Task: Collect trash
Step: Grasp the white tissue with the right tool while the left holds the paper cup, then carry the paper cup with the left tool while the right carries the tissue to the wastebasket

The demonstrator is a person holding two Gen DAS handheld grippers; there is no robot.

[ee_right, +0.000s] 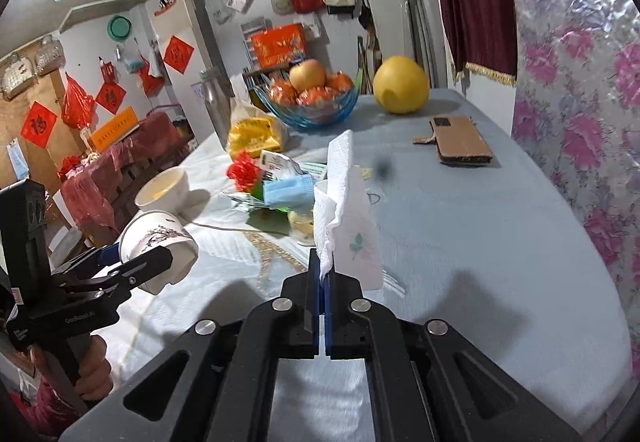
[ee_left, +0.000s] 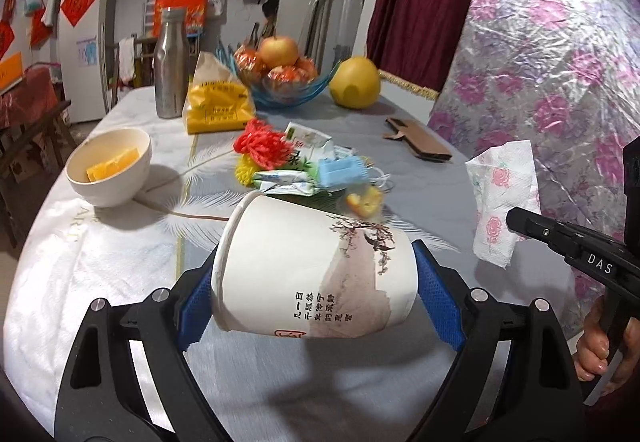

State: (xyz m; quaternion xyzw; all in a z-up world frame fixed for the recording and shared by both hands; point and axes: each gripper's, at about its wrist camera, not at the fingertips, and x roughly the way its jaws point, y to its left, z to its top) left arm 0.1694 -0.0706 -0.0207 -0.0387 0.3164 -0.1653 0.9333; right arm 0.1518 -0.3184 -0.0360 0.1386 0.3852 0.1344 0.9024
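Right wrist: crumpled white napkin [ee_right: 347, 226] (floral print) stands upright.

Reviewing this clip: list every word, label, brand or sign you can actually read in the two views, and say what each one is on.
"DAS": black finger of the right gripper, which pinches a white flower-printed paper towel.
"ART": white feather-patterned tablecloth.
"NAVEL ORANGE": orange carton on the red-covered side table.
Four short columns of Chinese characters: white paper cup held in the left gripper; too small to quote.
Yellow packet, green-white wrapper, red diamond wall signs: unreadable.
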